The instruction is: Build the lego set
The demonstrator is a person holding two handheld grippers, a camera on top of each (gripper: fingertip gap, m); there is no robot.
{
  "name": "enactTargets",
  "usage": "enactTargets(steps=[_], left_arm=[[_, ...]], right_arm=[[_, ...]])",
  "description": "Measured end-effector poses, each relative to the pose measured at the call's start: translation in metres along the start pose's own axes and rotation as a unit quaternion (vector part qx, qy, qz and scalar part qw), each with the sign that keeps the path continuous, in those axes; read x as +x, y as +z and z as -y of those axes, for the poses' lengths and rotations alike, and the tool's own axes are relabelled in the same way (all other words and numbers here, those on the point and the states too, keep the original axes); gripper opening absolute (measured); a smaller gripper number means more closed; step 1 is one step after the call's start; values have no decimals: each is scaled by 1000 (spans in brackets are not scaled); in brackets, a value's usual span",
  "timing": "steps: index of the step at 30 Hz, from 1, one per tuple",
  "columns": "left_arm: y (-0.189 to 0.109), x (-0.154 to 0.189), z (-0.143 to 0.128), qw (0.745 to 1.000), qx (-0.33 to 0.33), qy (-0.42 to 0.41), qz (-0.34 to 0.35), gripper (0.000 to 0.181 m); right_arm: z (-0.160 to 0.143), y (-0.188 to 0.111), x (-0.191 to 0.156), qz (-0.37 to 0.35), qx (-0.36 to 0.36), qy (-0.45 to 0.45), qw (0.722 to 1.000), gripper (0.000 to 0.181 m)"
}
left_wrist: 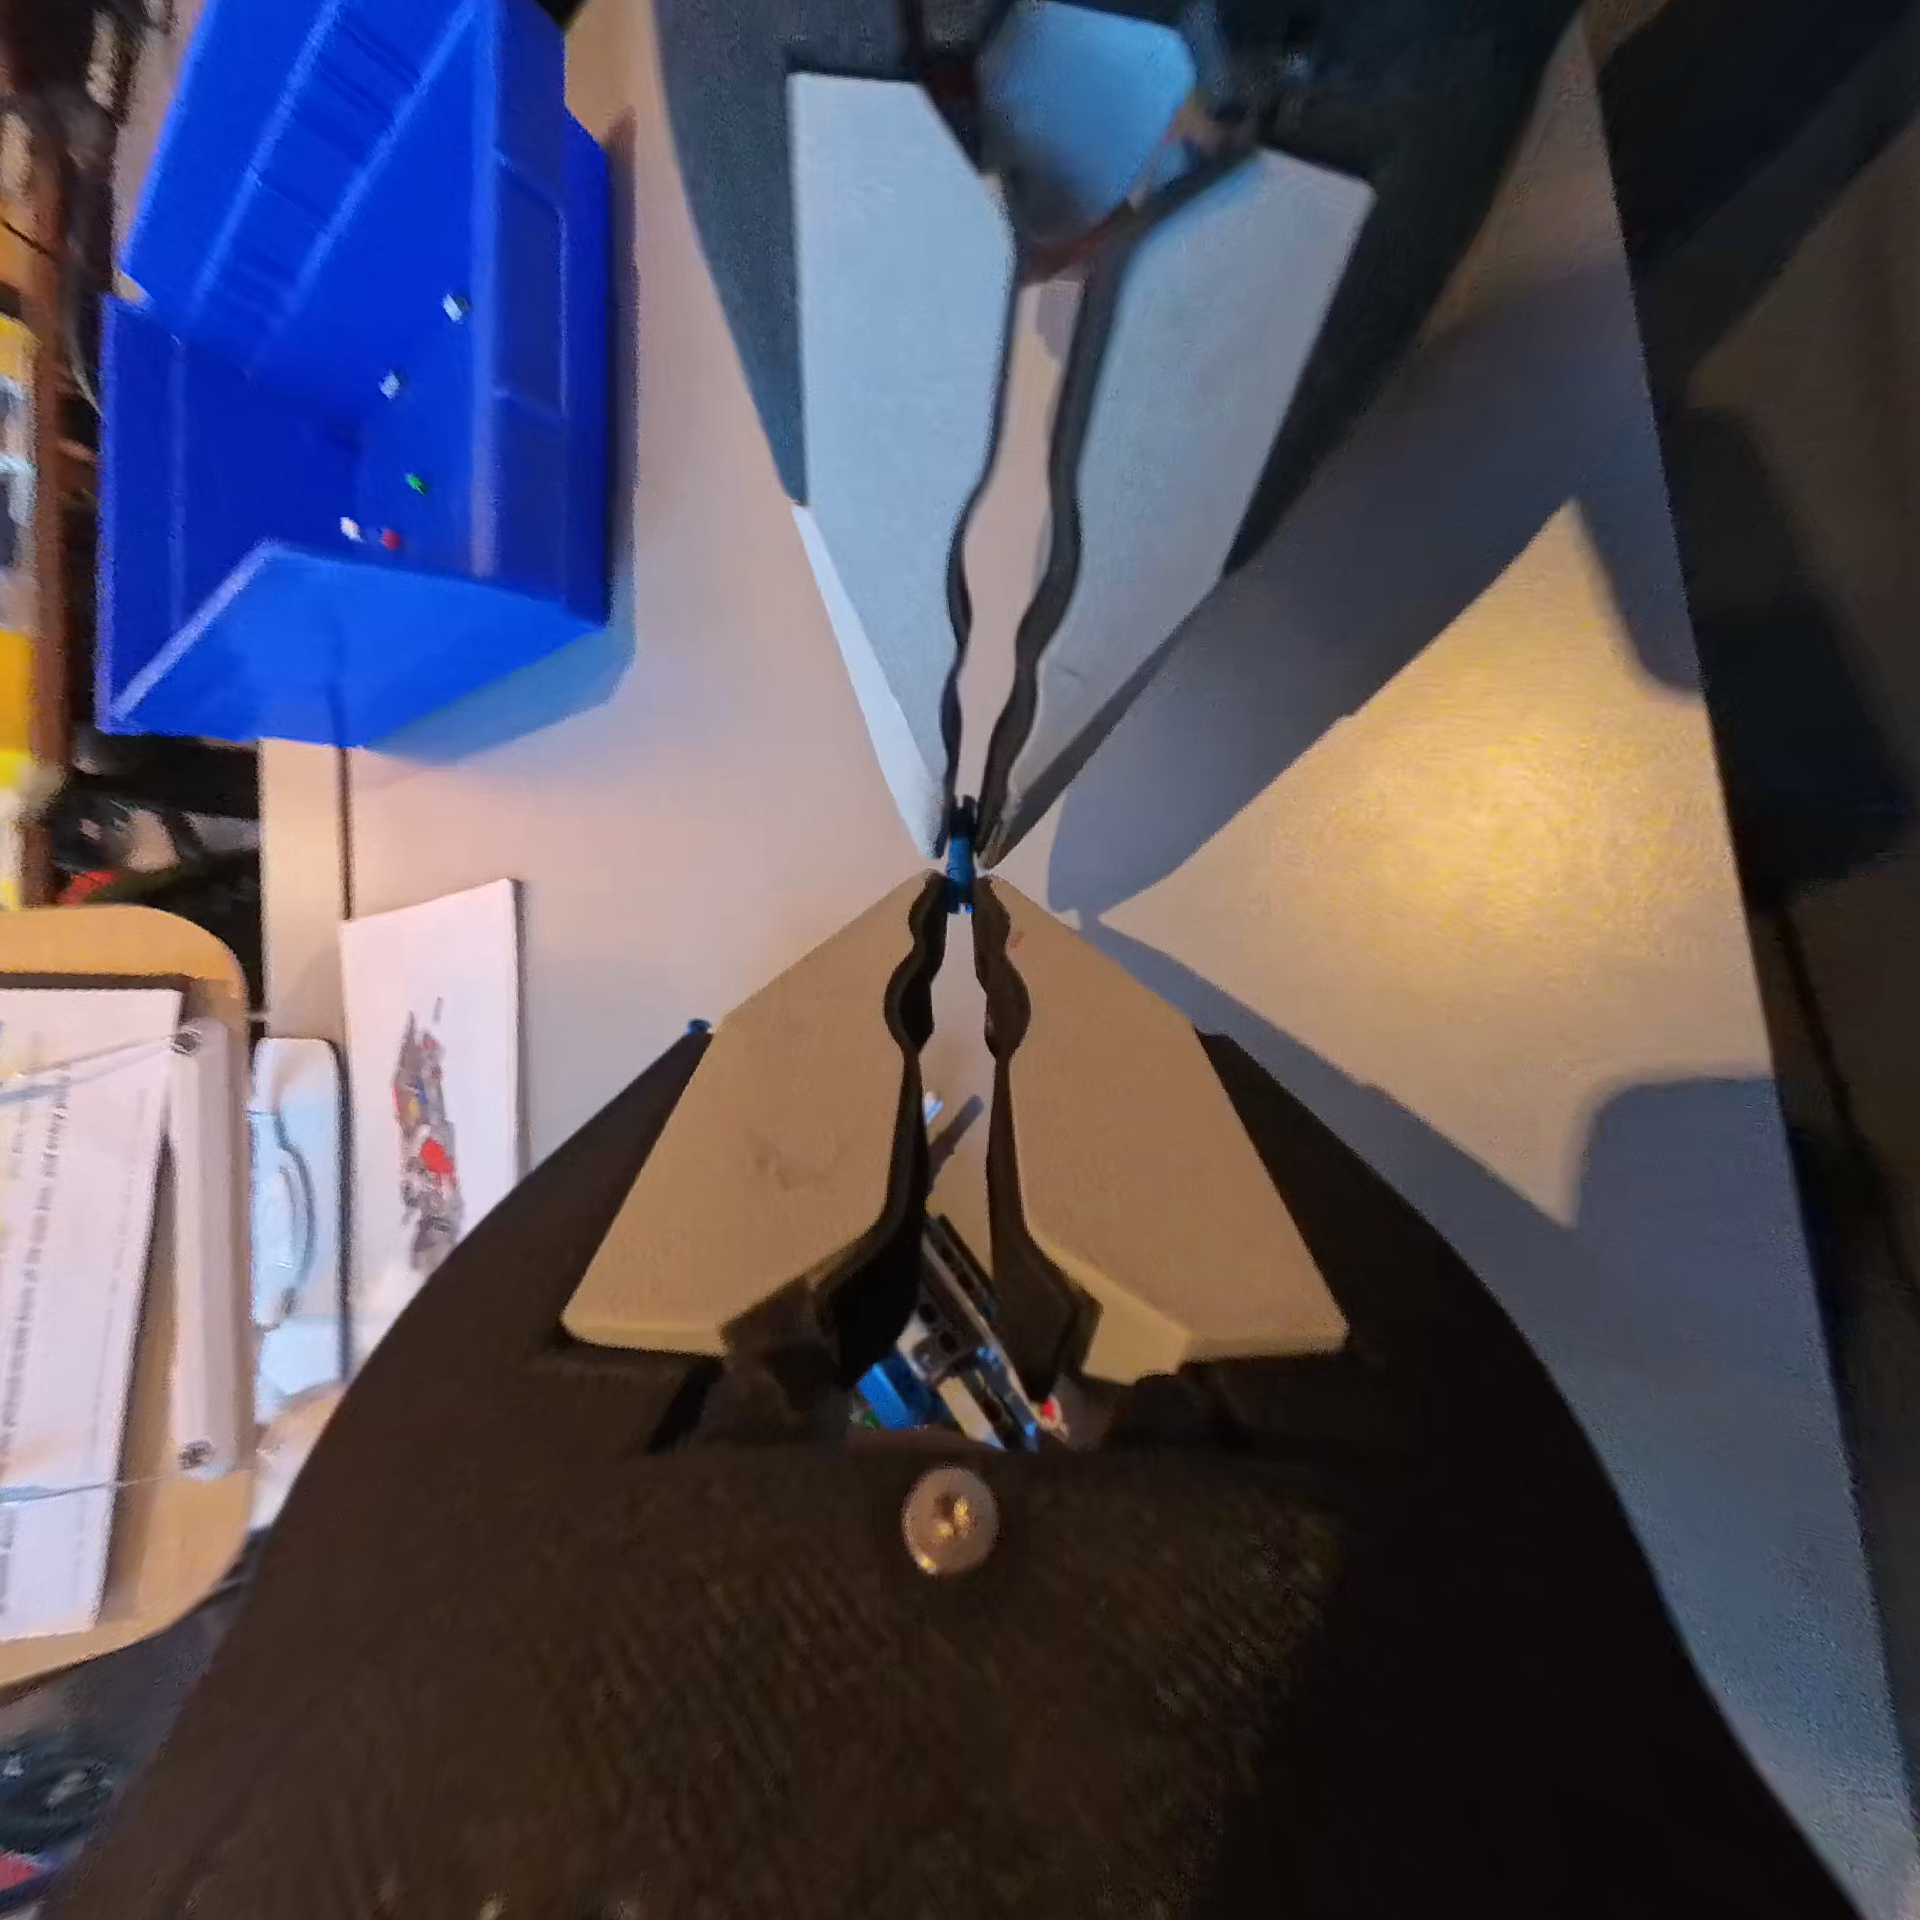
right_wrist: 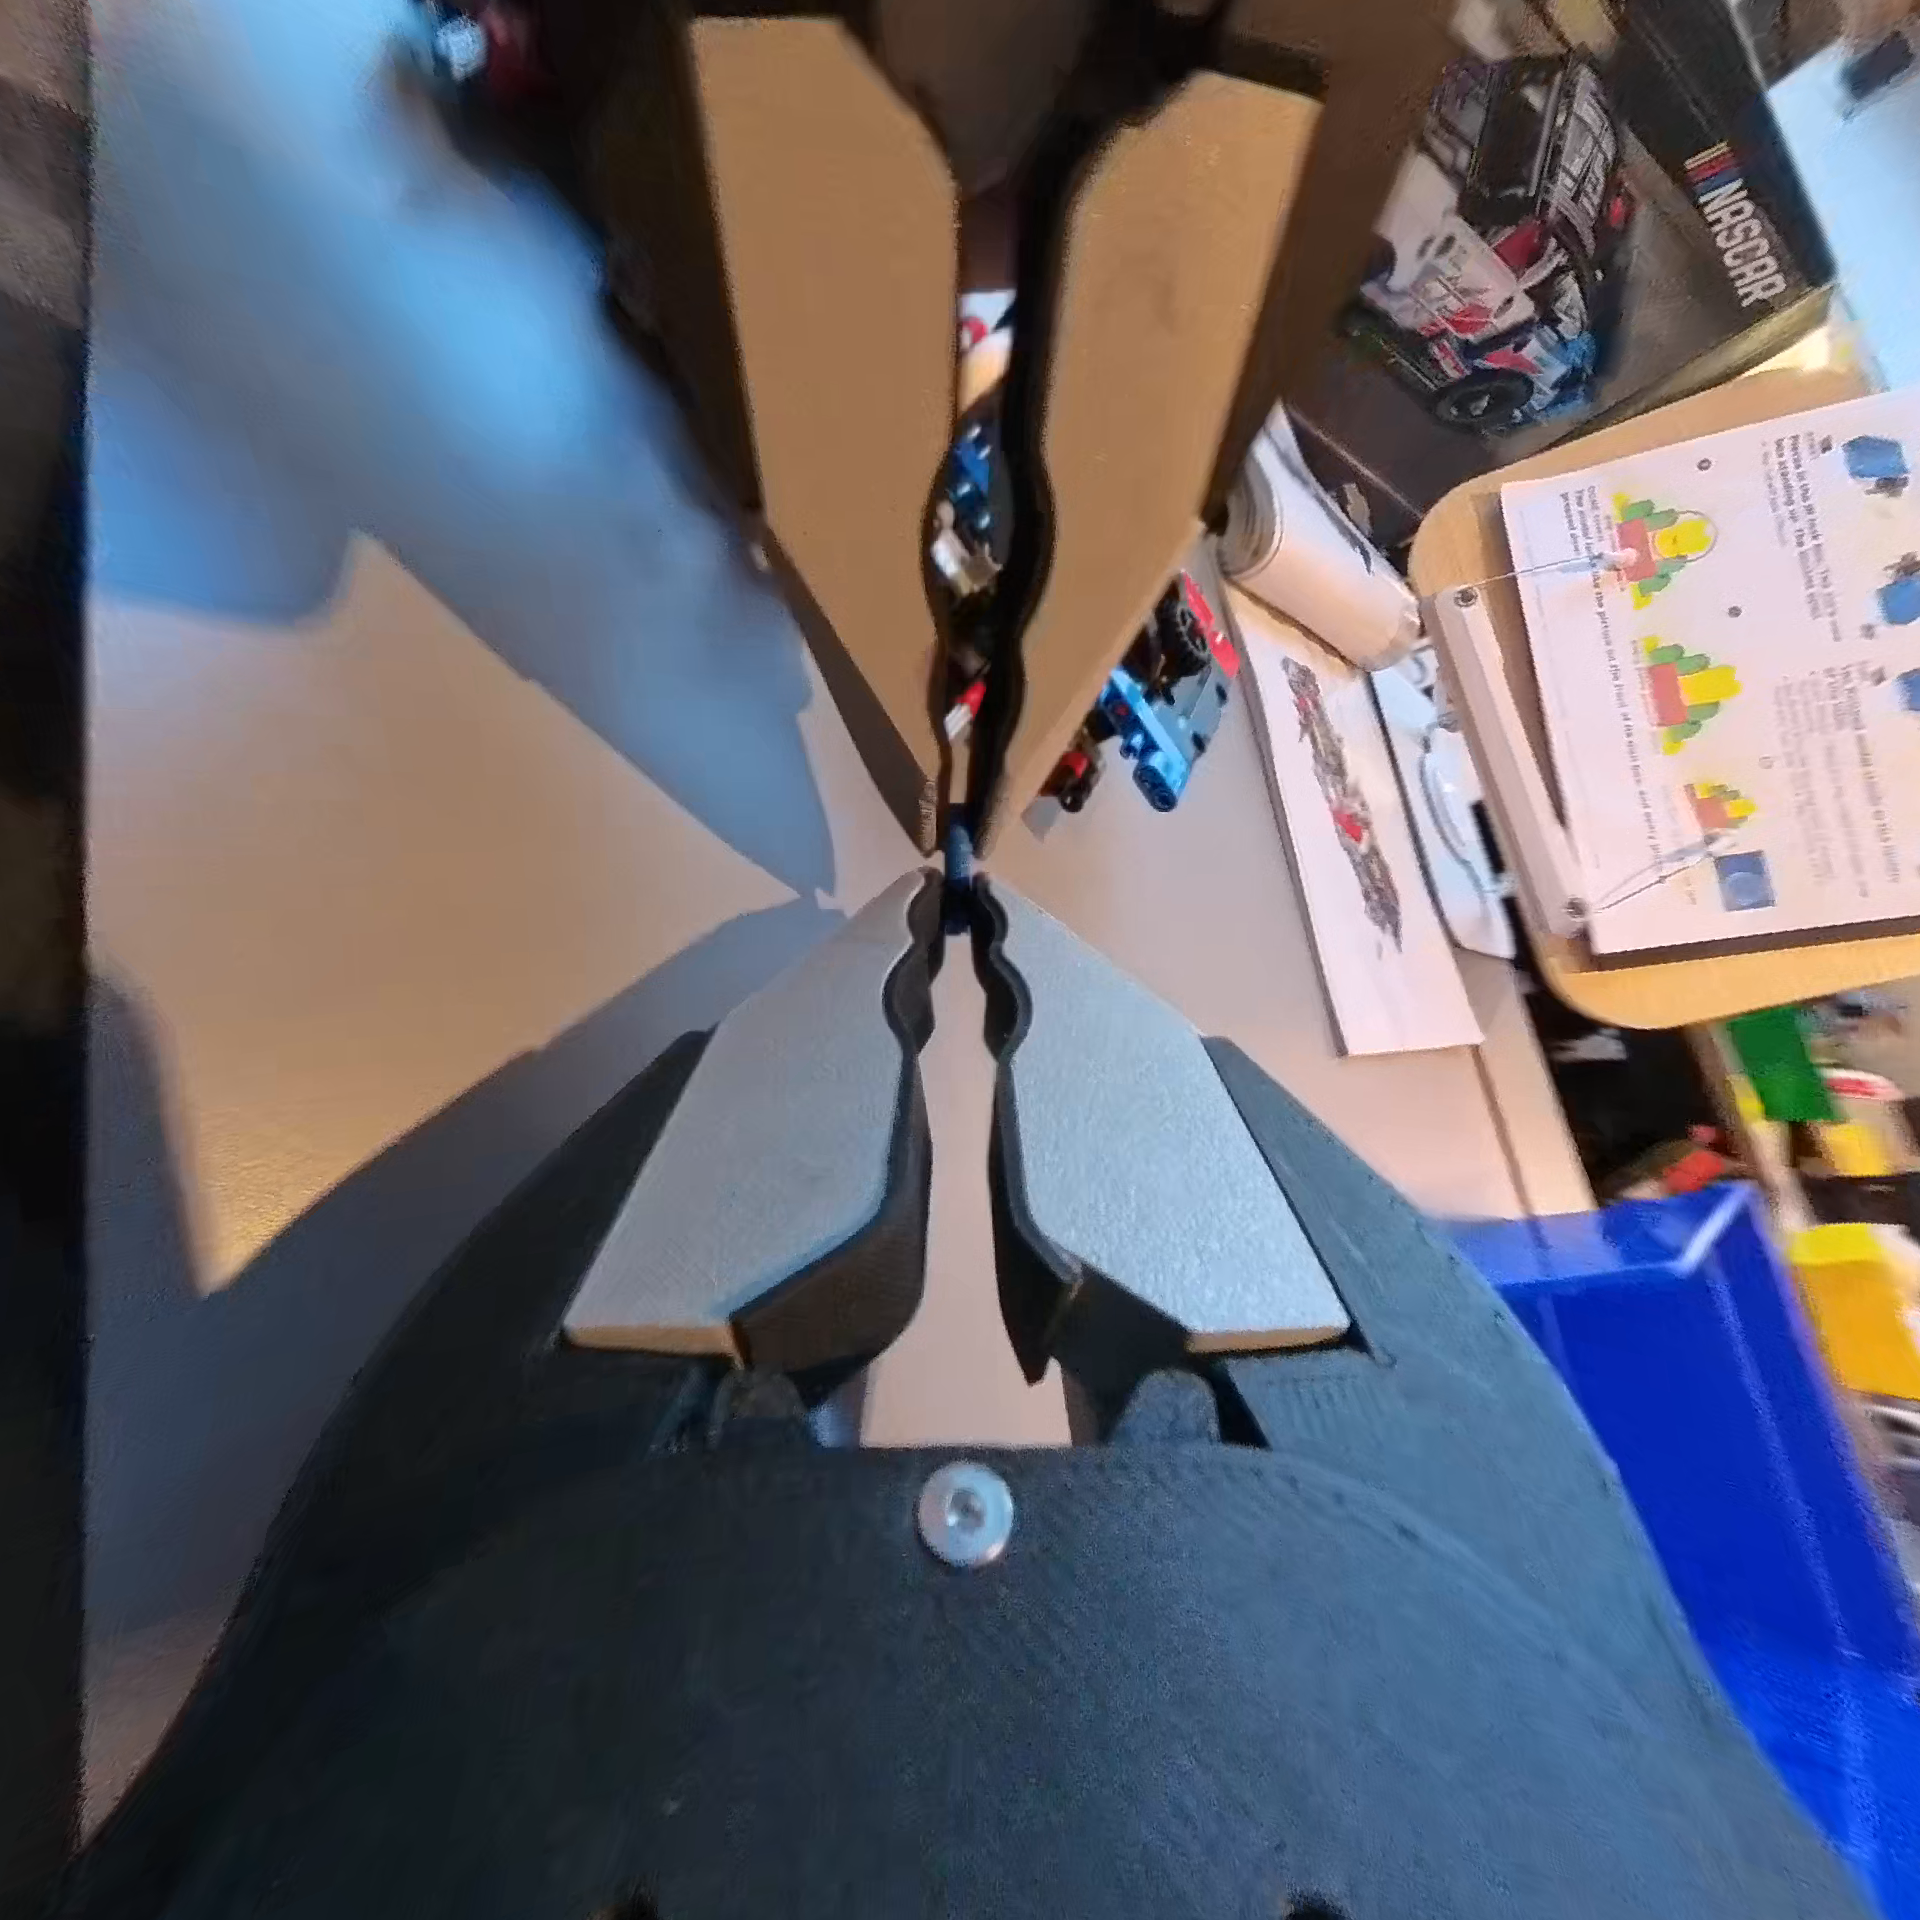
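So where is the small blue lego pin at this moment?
Mid-frame in both wrist views, the small blue pin is pinched tip to tip between the left gripper and the right gripper, above the table.
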State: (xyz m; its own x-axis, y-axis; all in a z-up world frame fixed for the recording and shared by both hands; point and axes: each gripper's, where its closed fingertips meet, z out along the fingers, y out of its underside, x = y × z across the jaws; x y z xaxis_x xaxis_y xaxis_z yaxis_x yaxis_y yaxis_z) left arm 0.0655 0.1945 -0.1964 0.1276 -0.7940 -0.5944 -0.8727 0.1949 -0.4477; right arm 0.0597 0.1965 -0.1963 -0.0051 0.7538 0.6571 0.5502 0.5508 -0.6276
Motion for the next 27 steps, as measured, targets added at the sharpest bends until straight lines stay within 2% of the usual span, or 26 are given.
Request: enactTargets(steps=[3,5,7,10,14,21,27], left_arm=[[-8,2,6,996,30,82,30,2],[-14,2,10,990,50,123,53,2],[-18,1,13,984,70,150,68,2],[-25,-3,18,978,97,162,82,2],[-29,-12,21,968,106,190,123,2],[-27,-11,19,961,104,217,137,2],[-26,-15,17,959,97,219,152,2]], right_arm=[[12,-10,-5,88,71,121,986,3],[18,-18,-5,162,113,206,959,7],[23,-25,-4,213,141,253,933,8],[27,-30,3,235,163,285,915,0],[29,-28,4,255,166,312,900,6],[32,-29,6,272,180,343,881,3],[31,-25,10,261,171,350,883,1]])
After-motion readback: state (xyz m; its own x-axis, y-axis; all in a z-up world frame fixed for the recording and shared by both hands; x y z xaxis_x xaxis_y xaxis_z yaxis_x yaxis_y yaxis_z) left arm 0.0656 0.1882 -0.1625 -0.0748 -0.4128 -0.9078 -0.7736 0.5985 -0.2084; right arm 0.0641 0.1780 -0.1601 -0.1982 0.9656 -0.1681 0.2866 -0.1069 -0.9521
